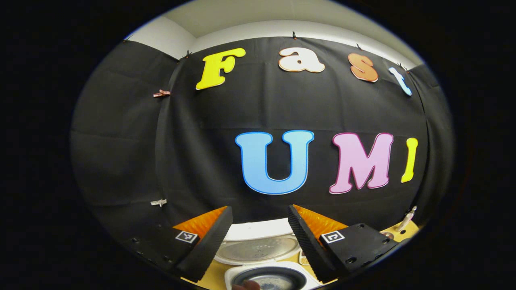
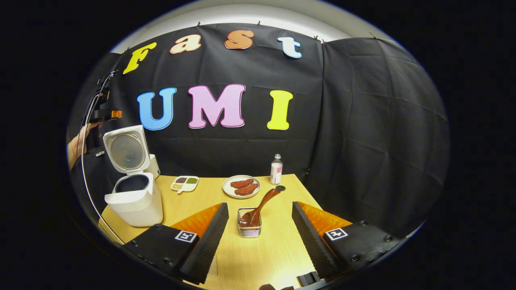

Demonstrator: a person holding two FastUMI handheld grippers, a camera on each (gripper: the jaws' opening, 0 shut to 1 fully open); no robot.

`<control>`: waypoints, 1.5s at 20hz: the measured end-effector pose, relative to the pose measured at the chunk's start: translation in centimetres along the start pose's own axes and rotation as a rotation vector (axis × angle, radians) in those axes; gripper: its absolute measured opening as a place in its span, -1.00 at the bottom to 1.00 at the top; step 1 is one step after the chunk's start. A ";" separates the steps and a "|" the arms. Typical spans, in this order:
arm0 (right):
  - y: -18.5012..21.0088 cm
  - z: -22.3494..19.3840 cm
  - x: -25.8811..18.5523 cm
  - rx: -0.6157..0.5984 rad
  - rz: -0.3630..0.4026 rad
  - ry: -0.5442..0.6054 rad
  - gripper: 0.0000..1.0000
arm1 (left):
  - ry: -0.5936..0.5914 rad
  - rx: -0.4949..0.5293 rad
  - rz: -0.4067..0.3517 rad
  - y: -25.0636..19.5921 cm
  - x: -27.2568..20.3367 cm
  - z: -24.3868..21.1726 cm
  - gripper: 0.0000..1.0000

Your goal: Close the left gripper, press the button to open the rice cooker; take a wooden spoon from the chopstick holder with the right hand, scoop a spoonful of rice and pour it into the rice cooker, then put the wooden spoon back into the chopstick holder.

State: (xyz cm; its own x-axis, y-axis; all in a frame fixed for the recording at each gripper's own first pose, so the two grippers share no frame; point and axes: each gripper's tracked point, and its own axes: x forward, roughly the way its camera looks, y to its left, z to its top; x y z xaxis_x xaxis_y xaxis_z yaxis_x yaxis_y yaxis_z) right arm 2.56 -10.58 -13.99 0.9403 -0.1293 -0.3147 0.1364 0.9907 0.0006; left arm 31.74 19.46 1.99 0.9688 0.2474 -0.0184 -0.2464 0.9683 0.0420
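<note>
One rice cooker [image 2: 135, 201] stands at the near left of the table [image 2: 209, 199] in the right gripper view, its lid [image 2: 125, 152] swung up and back so the dark inner pot shows. One wire chopstick holder [image 2: 249, 222] sits near the middle of the table, and one wooden spoon [image 2: 260, 206] leans in it, handle tilted up to the right. The right gripper [image 2: 260, 233] hangs just this side of the holder with its two fingers well apart and nothing between them. Farther off lie one divided dish [image 2: 184, 183] of grains, one plate [image 2: 241, 186] with two reddish pieces, and one small bottle [image 2: 276, 169] beside a dark cap. To the far left, above the cooker, a hand [image 2: 78, 143] holds the other gripper; it is too dim to tell more. In the left gripper view, the left gripper [image 1: 260, 237] hovers over the cooker [image 1: 268, 278] with its two fingers apart, the raised lid [image 1: 258, 247] seen between them and the pot below.
</note>
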 end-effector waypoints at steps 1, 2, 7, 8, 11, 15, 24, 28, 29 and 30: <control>-0.2 -0.3 -0.3 -0.004 -0.011 0.003 0.97 | 0.003 0.013 0.002 0.1 0.9 -0.3 0.91; -0.2 -0.8 -0.6 -0.009 -0.019 0.010 0.97 | 0.011 0.017 0.000 0.2 1.7 -0.7 0.90; 0.1 -2.4 -1.6 -0.022 -0.043 0.042 0.99 | 0.098 -0.017 -0.030 -1.1 5.4 -3.5 0.90; 0.1 -2.5 -1.8 -0.024 -0.043 0.043 0.99 | 0.108 -0.010 -0.027 -1.2 5.9 -3.9 0.90; 0.3 -2.6 -2.0 -0.046 -0.045 0.042 0.99 | 0.156 0.004 -0.012 -0.9 6.7 -5.6 0.89; 0.7 -2.5 -2.3 -0.057 -0.022 0.038 1.00 | 0.174 -0.055 -0.007 -1.0 5.8 -6.1 1.00; 1.1 -1.7 -2.1 -0.054 0.056 0.010 0.96 | 0.201 -0.064 0.001 -3.1 -1.2 -8.0 1.00; 1.6 -1.3 -1.8 -0.056 0.112 0.009 0.97 | 0.245 -0.088 0.004 -4.1 -4.3 -9.9 1.00; 1.6 -0.8 -1.7 -0.056 0.120 0.001 0.97 | 0.257 -0.095 0.006 -4.3 -5.1 -10.5 1.00; 1.7 -0.4 -1.5 -0.050 0.130 -0.007 0.96 | 0.270 -0.098 0.008 -4.5 -6.0 -11.2 1.00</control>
State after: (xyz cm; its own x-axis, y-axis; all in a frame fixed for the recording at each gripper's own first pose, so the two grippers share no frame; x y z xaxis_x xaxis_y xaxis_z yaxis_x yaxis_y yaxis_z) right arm 1.22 -8.66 -13.90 0.9512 0.0005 -0.3086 -0.0024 1.0000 -0.0059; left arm 26.75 13.99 -9.32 0.9275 0.2432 -0.2840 -0.2685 0.9618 -0.0533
